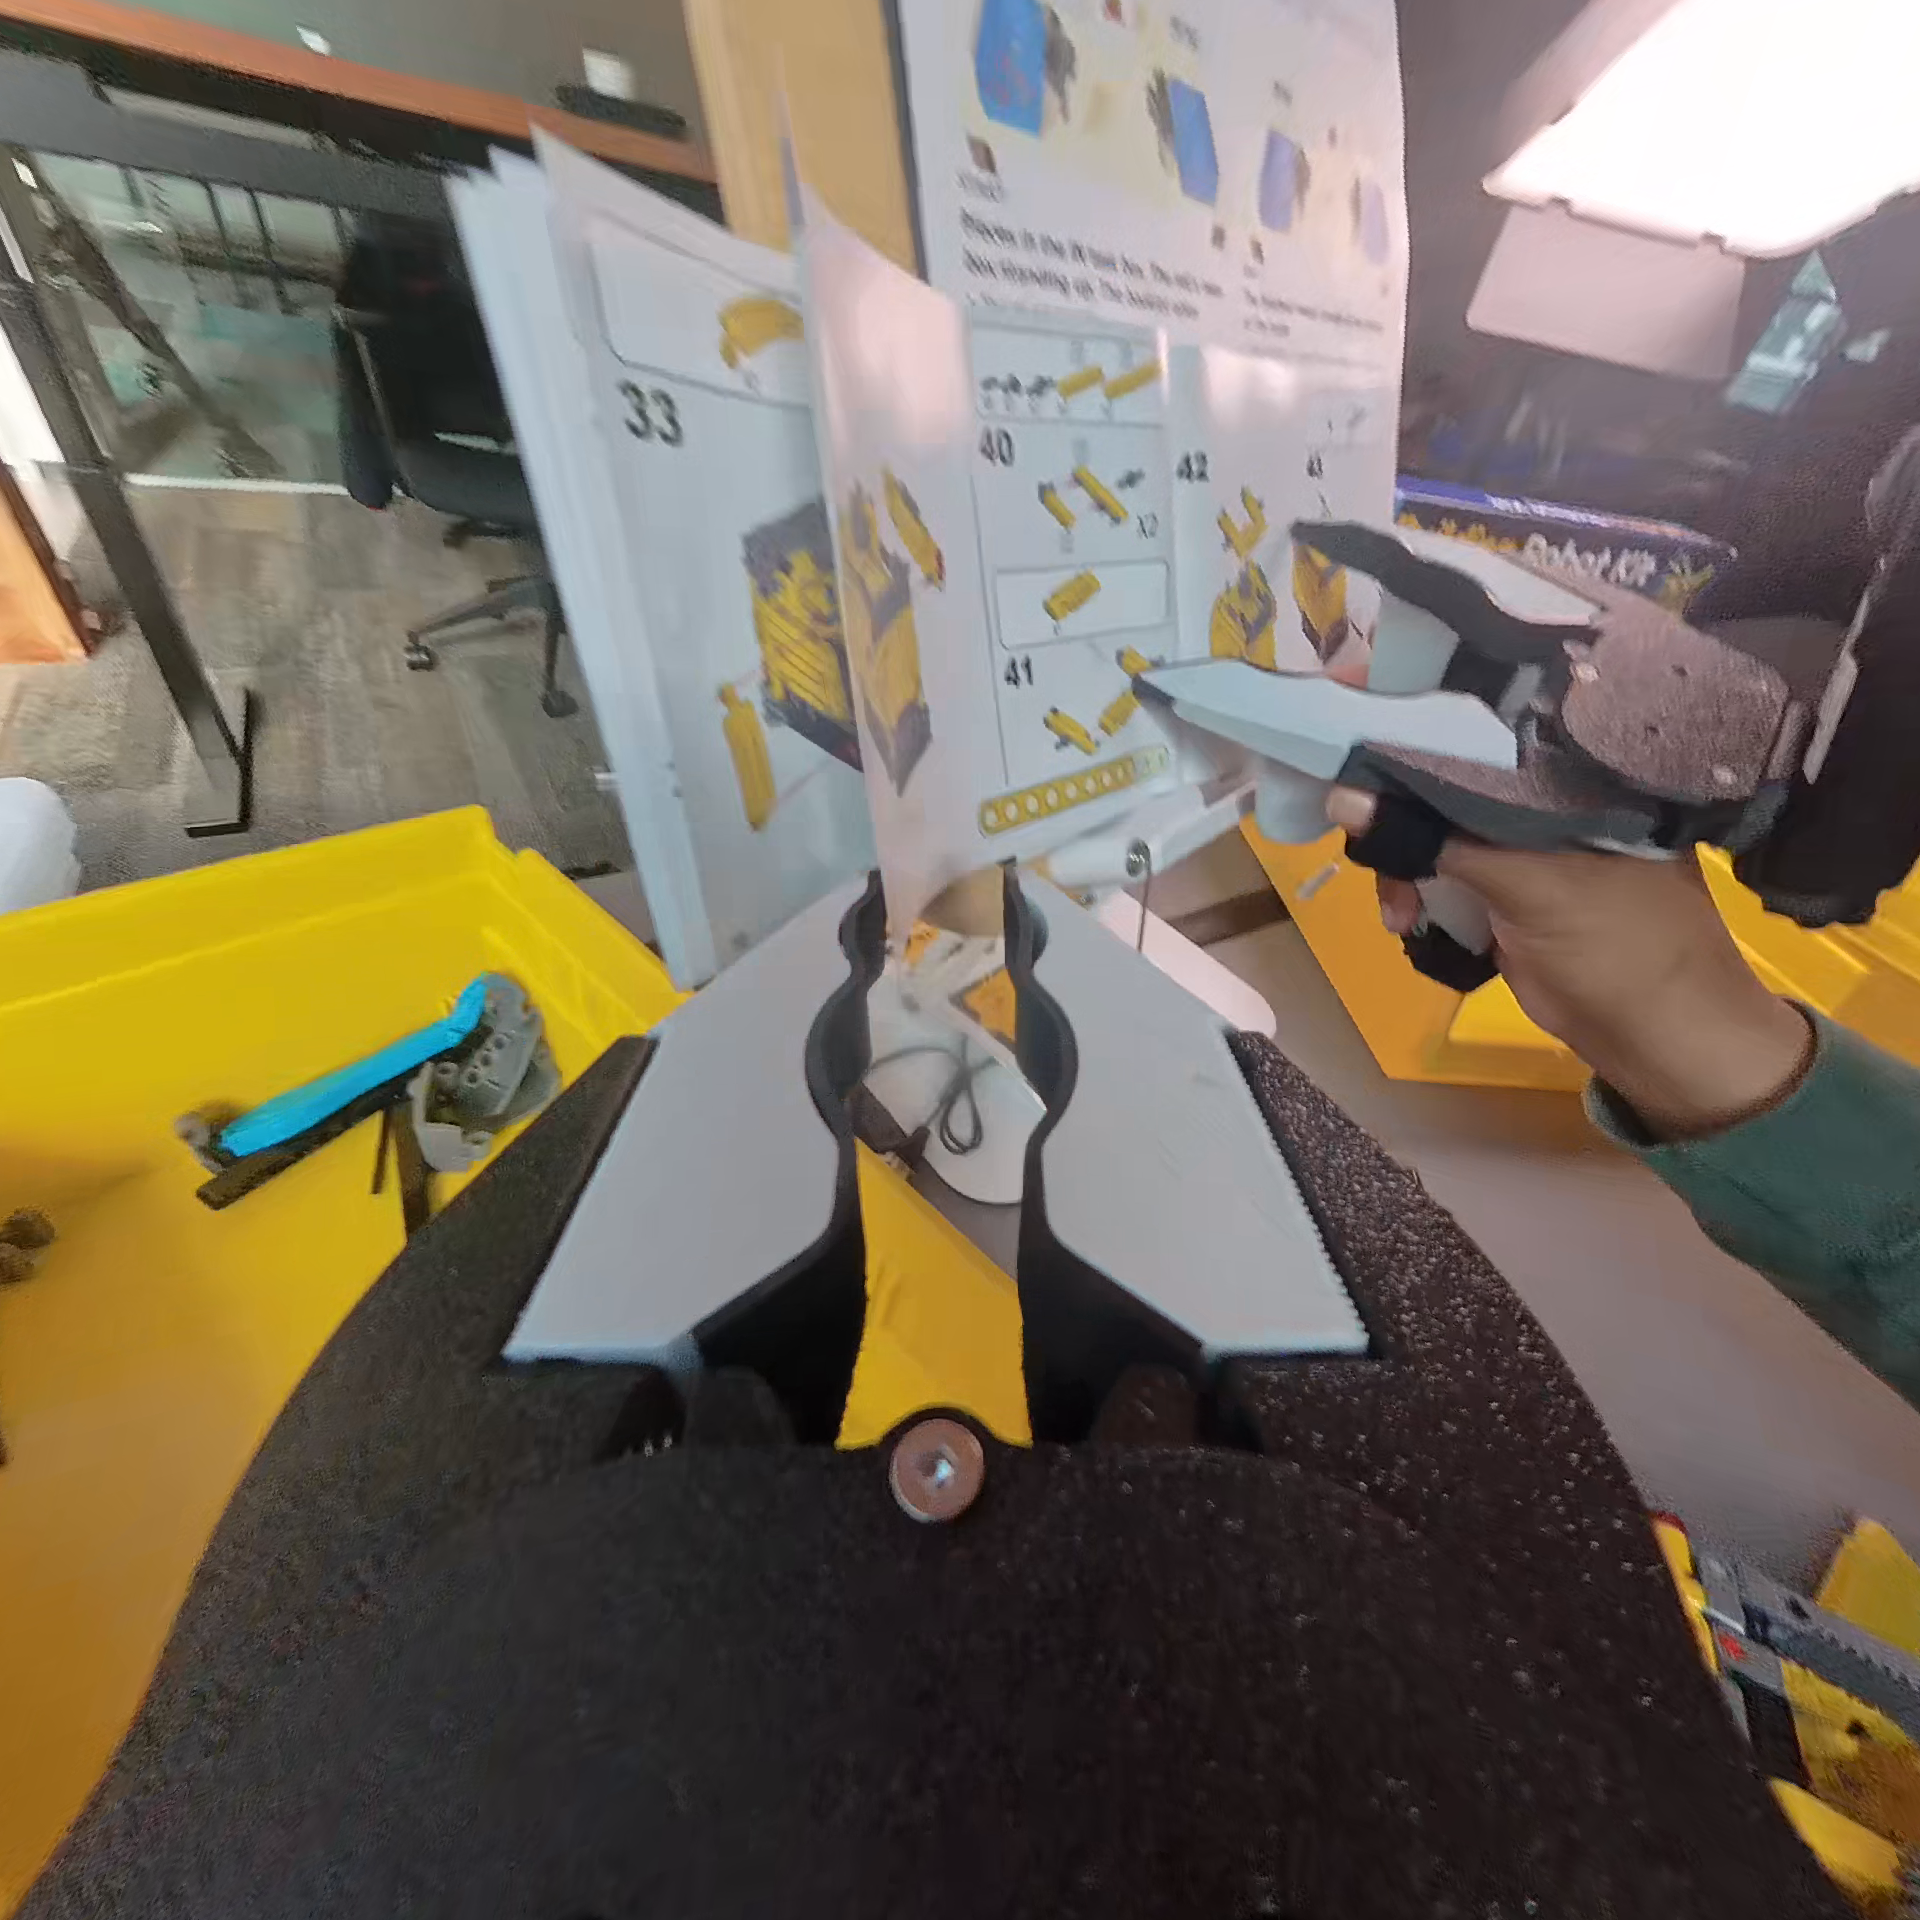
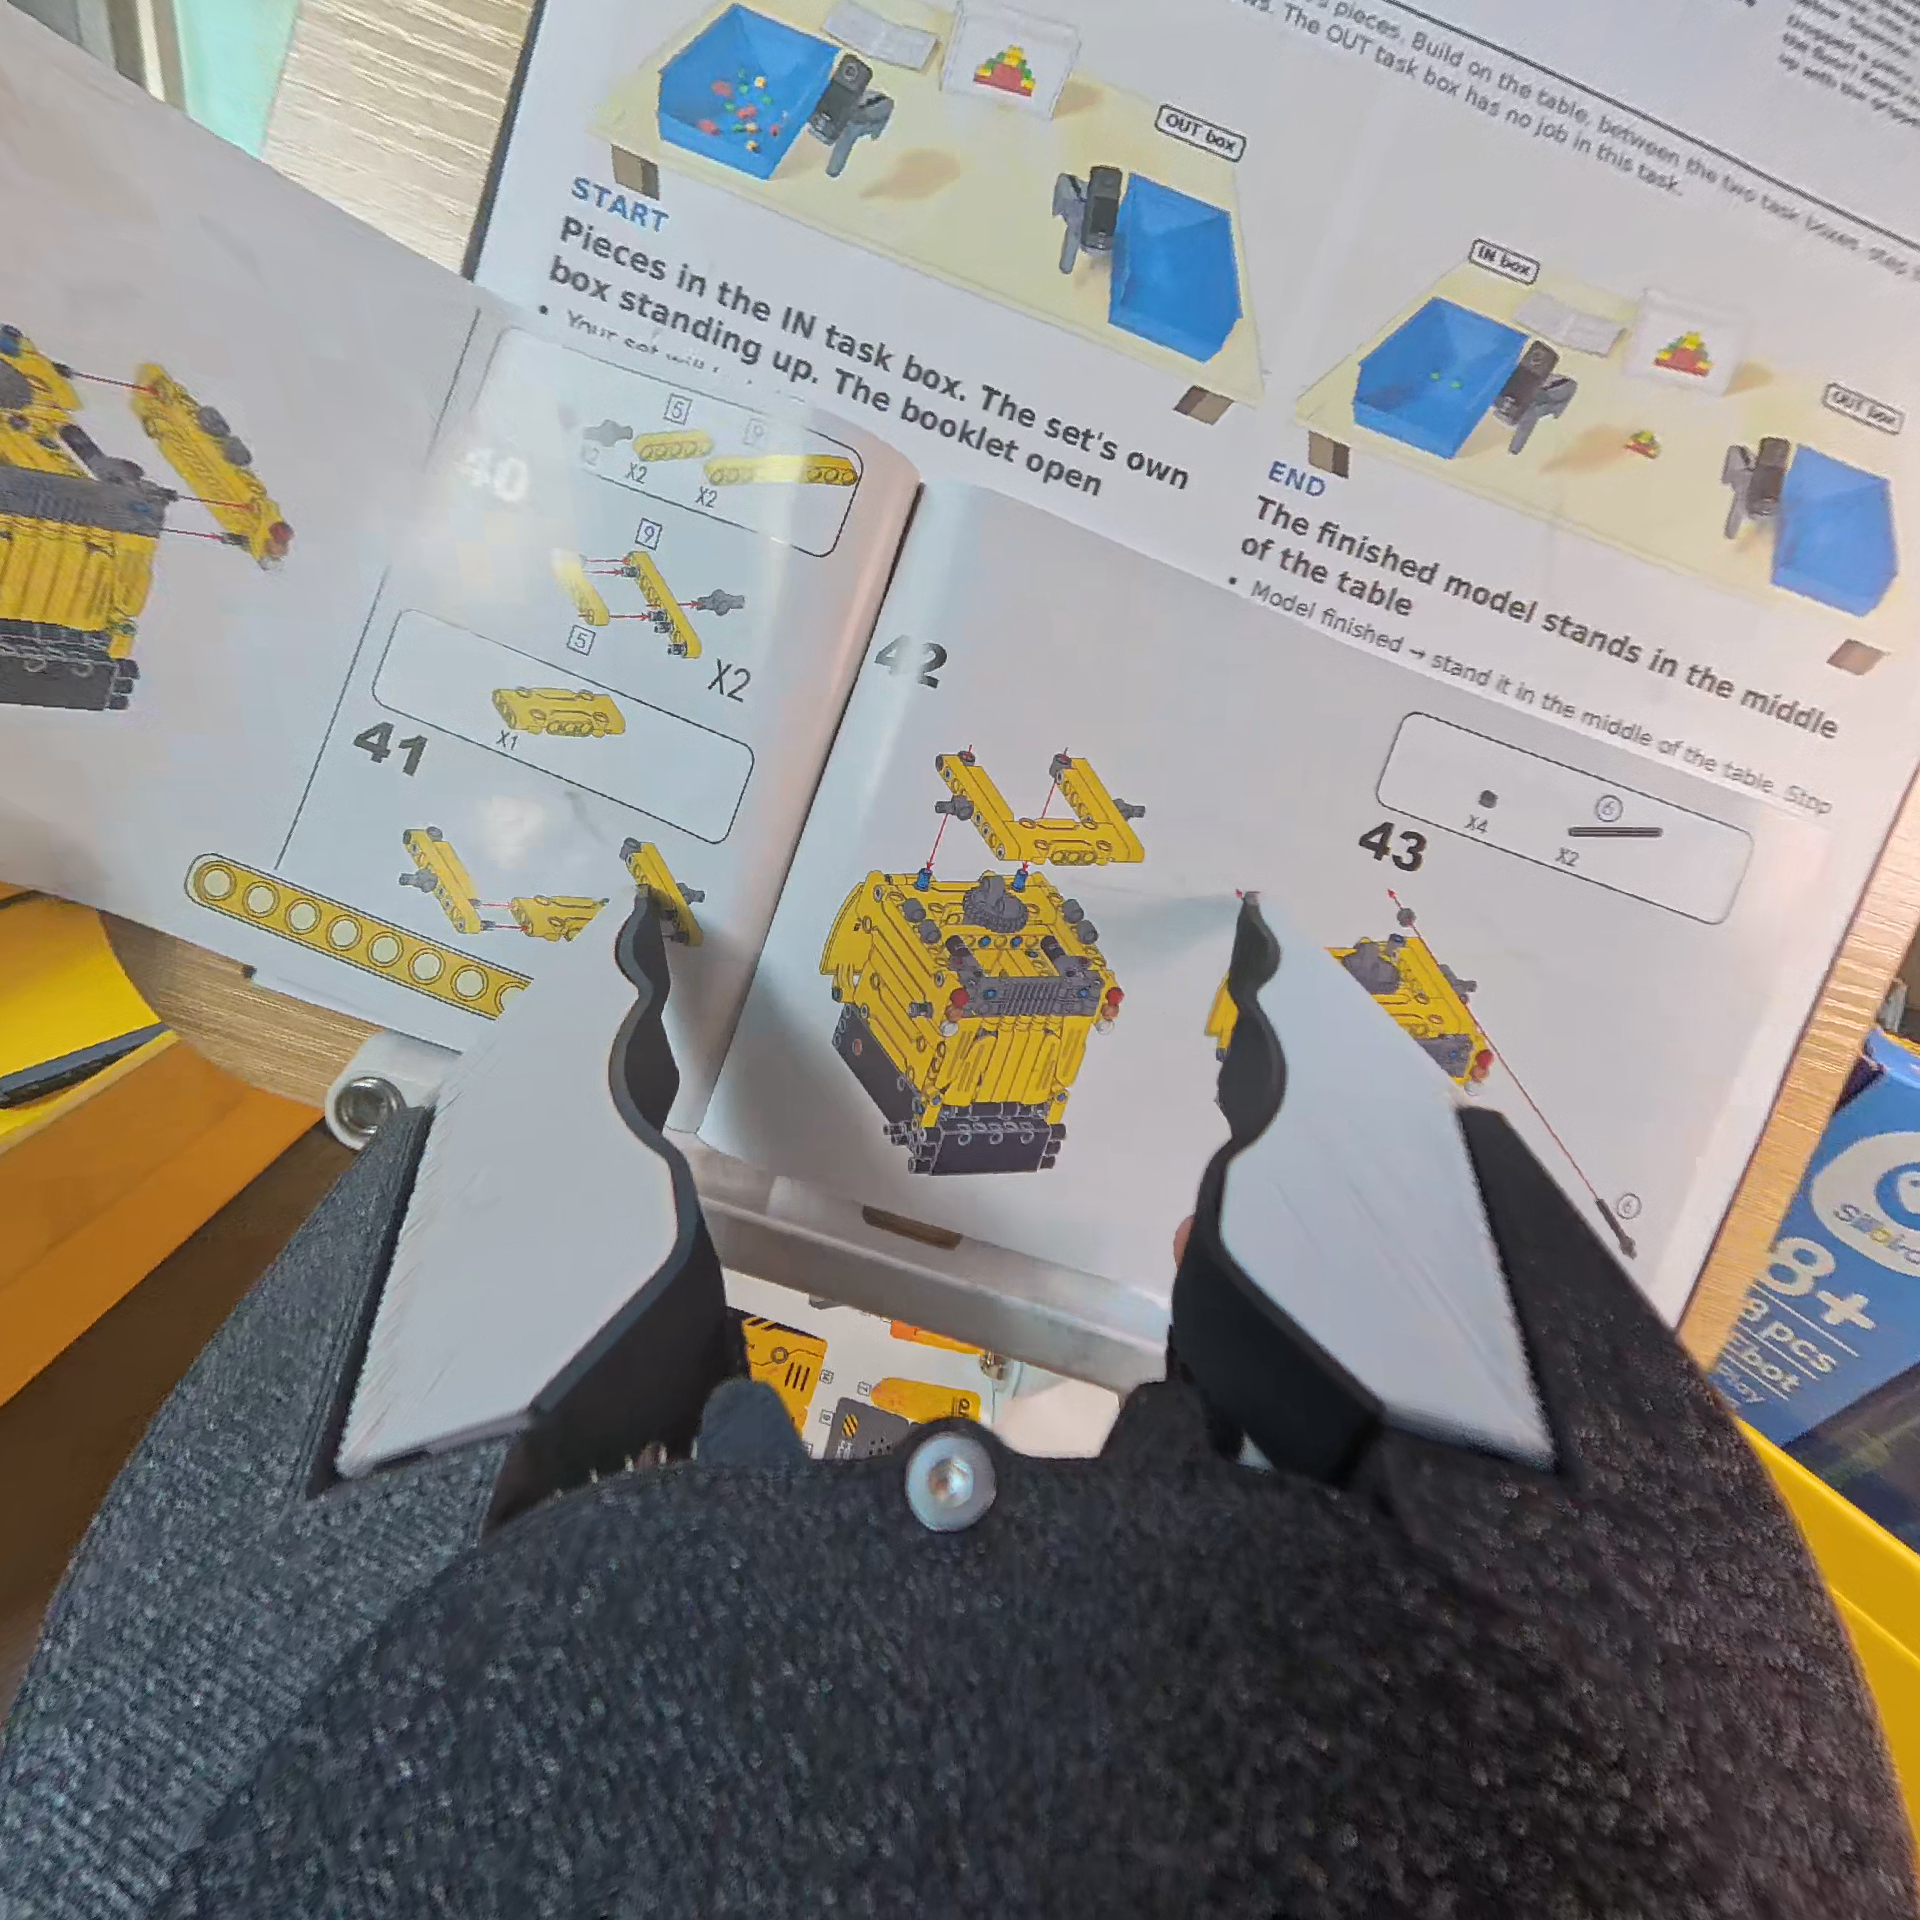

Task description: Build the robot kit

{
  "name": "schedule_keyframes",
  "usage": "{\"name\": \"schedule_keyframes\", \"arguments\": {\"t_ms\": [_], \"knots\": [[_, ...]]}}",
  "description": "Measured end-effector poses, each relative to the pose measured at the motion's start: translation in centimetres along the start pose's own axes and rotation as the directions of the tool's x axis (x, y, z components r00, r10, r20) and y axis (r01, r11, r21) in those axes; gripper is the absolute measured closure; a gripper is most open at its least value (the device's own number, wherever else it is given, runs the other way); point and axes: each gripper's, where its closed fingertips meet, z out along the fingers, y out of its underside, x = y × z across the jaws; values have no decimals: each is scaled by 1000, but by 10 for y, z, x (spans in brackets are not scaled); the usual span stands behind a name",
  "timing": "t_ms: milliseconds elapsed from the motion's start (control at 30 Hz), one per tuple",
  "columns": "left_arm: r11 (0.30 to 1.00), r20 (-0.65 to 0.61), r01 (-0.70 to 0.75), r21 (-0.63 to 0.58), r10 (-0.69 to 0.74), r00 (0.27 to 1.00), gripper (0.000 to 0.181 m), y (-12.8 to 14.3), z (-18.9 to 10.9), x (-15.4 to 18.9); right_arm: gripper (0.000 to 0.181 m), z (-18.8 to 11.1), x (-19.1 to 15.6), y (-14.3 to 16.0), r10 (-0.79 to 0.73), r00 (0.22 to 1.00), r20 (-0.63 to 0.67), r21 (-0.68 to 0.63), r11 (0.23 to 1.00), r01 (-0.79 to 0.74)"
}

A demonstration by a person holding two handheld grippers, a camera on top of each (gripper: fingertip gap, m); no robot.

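Note:
An open instruction booklet (image 1: 1081,582) stands upright on a white stand (image 1: 1164,831), in front of a larger printed sheet (image 1: 1143,156). My left gripper (image 1: 940,894) is open by a narrow gap. The lower corner of a lifted, curling page (image 1: 894,540) hangs between its fingertips, close to the left fingertip (image 1: 868,914). My right gripper (image 1: 1216,608), held by a hand (image 1: 1579,935), is wide open and empty. In the right wrist view (image 2: 940,904) it points at the booklet's right-hand page (image 2: 1039,727), with the lifted page (image 2: 260,520) at the left.
A yellow bin (image 1: 260,904) at the left holds a blue and grey part (image 1: 384,1070) and dark pieces. Another yellow bin (image 1: 1351,935) sits behind the stand. A blue box (image 2: 1839,1247) stands at the right. A yellow and grey model part (image 1: 1808,1683) lies at the lower right.

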Motion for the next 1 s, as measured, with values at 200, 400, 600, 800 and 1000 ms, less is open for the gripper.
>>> {"name": "schedule_keyframes", "arguments": {"t_ms": [200,400,600,800,1000], "knots": [[938,-106,-293,-188,277,955,153,59,28,66,75,-3,7,2,1,1000,3,-8,1000,-1],[878,-108,-306,-368,287,952,147,100,74,74,76,-2,5,1,-7,1000,25,-11,1000,7],[617,-34,-574,-538,664,747,180,106,71,35,76,-2,5,2,-21,999,38,-6,1000,21],[75,-72,-791,-607,986,148,181,35,40,11,77,0,2,2,-35,998,53,11,999,34],[-298,-73,-812,-501,950,-304,174,-9,70,31,87,-2,-5,0,-81,993,92,29,997,78]]}}
